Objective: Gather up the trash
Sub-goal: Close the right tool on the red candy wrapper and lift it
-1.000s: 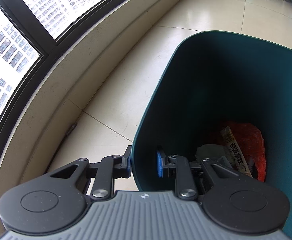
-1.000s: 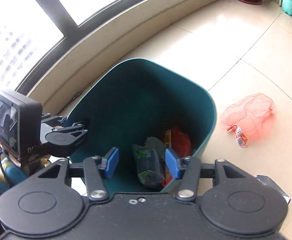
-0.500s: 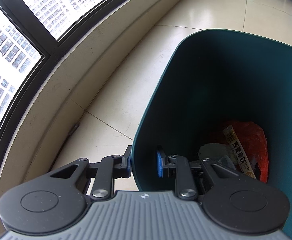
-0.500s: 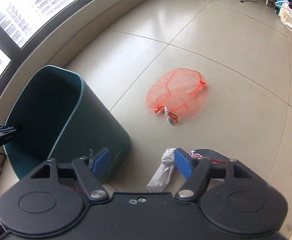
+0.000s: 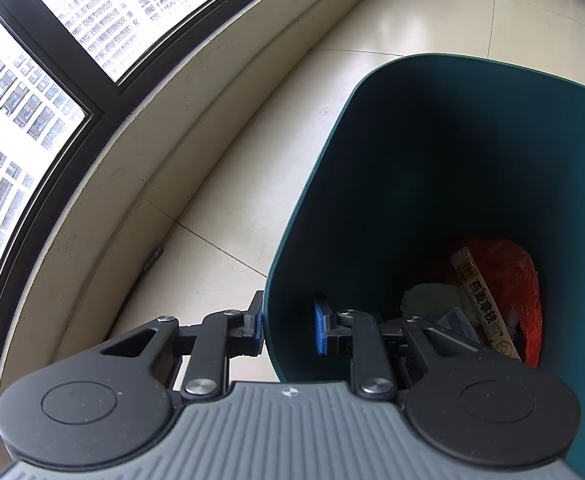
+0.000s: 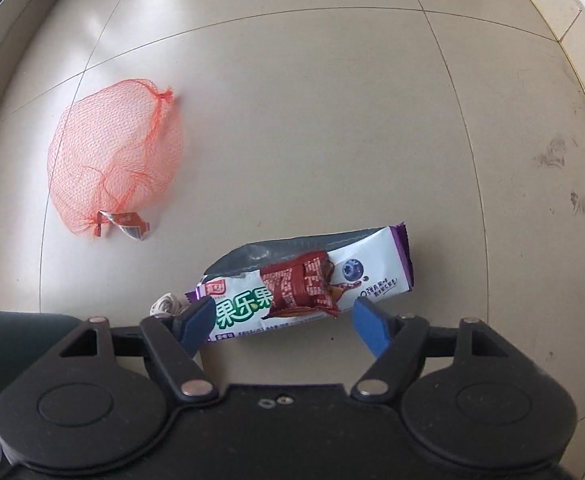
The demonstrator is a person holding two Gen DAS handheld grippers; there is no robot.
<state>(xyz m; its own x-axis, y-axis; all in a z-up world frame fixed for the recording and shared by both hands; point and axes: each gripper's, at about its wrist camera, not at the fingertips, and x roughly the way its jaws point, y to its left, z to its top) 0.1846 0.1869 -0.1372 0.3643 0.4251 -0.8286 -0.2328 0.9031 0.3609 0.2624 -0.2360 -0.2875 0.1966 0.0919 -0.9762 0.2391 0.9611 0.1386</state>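
Observation:
My left gripper [image 5: 288, 330] straddles the near rim of a dark teal trash bin [image 5: 432, 152], one finger outside and one inside, gripping the wall. The bin holds a red plastic bag [image 5: 516, 276], a long beige snack wrapper [image 5: 480, 304] and pale crumpled trash. My right gripper [image 6: 282, 326] is open and empty just above the floor, its fingers either side of a white and purple snack wrapper [image 6: 372, 280] with a smaller red wrapper [image 6: 298, 288] lying on it. An orange mesh net bag [image 6: 116, 160] lies on the floor to the left.
A curved low wall [image 5: 164, 128] under a large window runs along the left of the bin. A small white scrap [image 6: 166, 304] lies by the right gripper's left finger. The bin's dark edge [image 6: 12, 336] shows at the lower left. Scuff marks [image 6: 552, 156] dot the tiles.
My right gripper has swung away from the bin, to the right and down toward the floor, over the snack wrappers. The left gripper has kept its hold on the bin rim.

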